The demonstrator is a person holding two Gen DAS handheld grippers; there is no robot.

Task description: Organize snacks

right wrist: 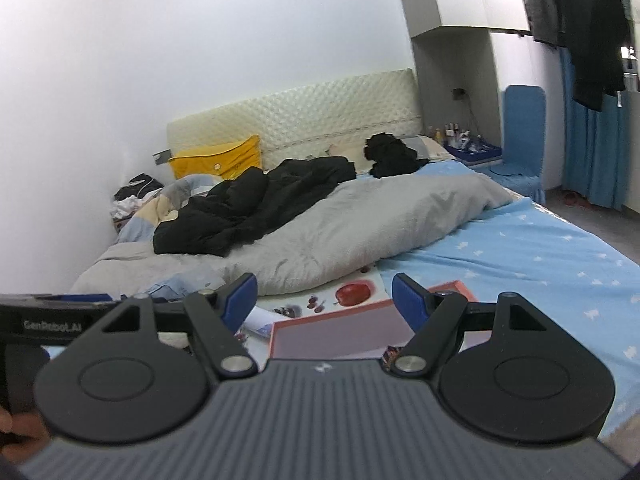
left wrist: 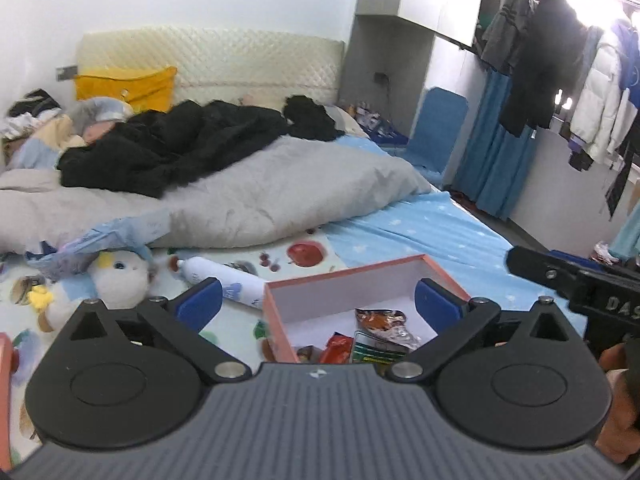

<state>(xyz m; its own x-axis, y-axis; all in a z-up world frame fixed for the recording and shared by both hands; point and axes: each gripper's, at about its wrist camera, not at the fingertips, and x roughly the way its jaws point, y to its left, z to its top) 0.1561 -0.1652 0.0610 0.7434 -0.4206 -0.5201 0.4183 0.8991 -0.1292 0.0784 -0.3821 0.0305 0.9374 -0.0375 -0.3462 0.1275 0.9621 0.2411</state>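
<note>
An open pink-rimmed box [left wrist: 348, 276] with a white inside lies on the bed in front of me. Several snack packets [left wrist: 380, 332] lie in it, among them a red one [left wrist: 335, 347] and a green one [left wrist: 374, 350]. My left gripper [left wrist: 318, 302] is open and empty, held over the box's near side. My right gripper [right wrist: 324, 300] is open and empty, above the same box [right wrist: 340, 330]; a bit of a snack packet [right wrist: 390, 354] shows at its lower edge. The right gripper's body [left wrist: 580, 284] shows at the right of the left wrist view.
A white cylindrical bottle [left wrist: 224, 278] lies left of the box beside a plush toy [left wrist: 100, 280]. A grey duvet [left wrist: 260, 192] with black clothing [left wrist: 172, 144] fills the bed behind. A blue chair [right wrist: 522, 136] and hanging clothes [left wrist: 560, 60] stand to the right.
</note>
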